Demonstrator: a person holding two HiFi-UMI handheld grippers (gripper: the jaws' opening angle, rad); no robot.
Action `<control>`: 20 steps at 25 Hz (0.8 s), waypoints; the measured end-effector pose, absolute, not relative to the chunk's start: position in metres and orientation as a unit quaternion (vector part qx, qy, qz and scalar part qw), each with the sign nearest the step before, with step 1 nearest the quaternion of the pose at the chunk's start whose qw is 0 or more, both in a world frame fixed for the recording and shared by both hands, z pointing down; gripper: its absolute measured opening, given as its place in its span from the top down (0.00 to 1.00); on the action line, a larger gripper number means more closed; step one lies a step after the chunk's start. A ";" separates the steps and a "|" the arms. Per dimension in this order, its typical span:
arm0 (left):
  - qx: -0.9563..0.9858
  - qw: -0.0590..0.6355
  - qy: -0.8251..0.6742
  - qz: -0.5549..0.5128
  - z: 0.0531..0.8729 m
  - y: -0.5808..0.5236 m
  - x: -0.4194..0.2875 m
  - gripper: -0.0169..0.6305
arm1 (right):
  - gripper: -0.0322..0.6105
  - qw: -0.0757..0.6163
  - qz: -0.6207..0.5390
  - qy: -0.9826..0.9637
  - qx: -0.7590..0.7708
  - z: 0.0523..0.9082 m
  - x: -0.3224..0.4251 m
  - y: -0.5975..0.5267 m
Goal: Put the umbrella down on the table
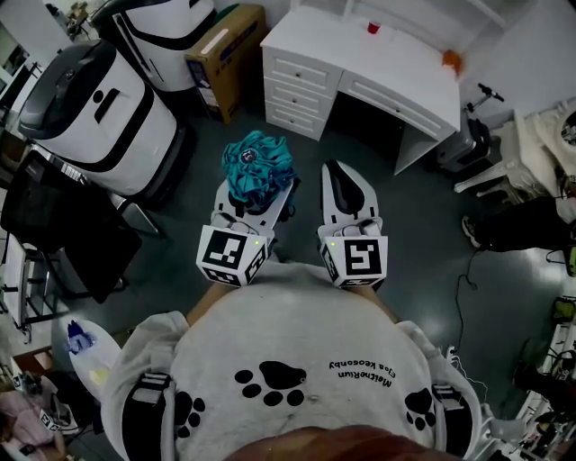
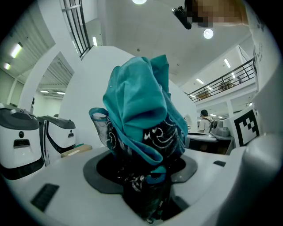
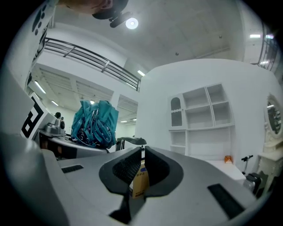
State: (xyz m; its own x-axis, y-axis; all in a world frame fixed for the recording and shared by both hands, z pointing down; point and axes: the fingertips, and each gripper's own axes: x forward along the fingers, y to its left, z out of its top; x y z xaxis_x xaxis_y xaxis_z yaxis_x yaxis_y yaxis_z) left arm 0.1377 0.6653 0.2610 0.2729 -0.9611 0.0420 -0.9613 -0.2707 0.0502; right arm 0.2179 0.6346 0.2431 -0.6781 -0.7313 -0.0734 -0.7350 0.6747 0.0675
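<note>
- While the person holds both grippers out level in front of the chest, the left gripper is clamped on a folded teal umbrella.
- In the left gripper view the umbrella fills the middle of the picture. Teal cloth is bunched on top, and dark cloth with white swirls sits lower down.
- The jaws of the left gripper stand partway apart, with that dark cloth pinched between them.
- The umbrella hangs in the air over the dark floor, with no part of it on any surface.
- The white desk, the surface with drawers at its left end, stands ahead of the grippers and well apart from the umbrella.
- A small red thing and a small orange thing sit on the desk top, too small to identify.
- The right gripper is just beside the left one, with its jaws drawn together to a thin slit and nothing between them.
- In the right gripper view, a cardboard box far behind shows through the slit of the right gripper, and the umbrella shows off to the left.
- In the head view the cardboard box stands on the floor just left of the desk, and a big white machine stands further left.
</note>
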 end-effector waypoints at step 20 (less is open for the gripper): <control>0.813 0.022 -0.582 0.000 0.270 0.497 0.022 0.58 | 0.87 0.030 0.019 0.898 -0.438 0.260 0.117 0.467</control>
